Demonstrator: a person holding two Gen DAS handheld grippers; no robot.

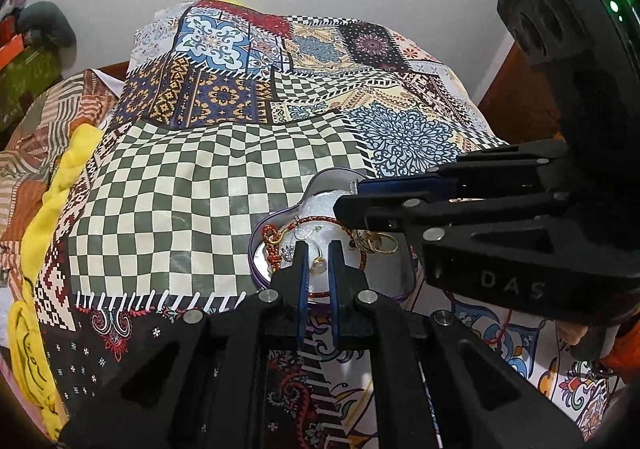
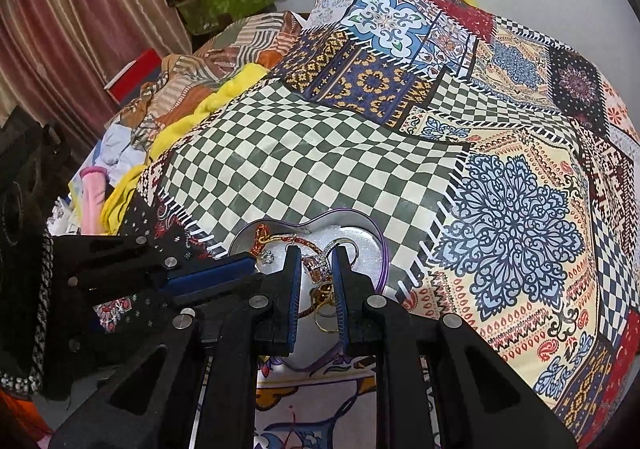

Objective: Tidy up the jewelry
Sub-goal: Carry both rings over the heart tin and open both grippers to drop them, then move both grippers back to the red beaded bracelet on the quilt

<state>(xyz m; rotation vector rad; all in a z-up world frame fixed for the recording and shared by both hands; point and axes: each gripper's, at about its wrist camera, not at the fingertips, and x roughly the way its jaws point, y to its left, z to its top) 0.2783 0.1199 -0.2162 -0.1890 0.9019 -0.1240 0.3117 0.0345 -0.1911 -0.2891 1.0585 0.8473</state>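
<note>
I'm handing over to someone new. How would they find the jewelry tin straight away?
Start at the patchwork bedspread and find its large green-and-cream checkered patch. At that patch's near edge, right under both grippers, sits the tin. It is the only heart-shaped thing there: purple rim, shiny silver inside, holding a red cord and gold rings.

One heart-shaped tin [image 1: 280, 215] lies on one patchwork bedspread [image 1: 208, 177]. It holds one red beaded cord [image 1: 276, 257], and at its 3 o'clock side about two gold rings [image 1: 380, 243]; the smaller pieces cannot be counted. Two tools meet over it: the left tool [image 1: 319, 249] and the right tool [image 2: 316, 255]
</note>
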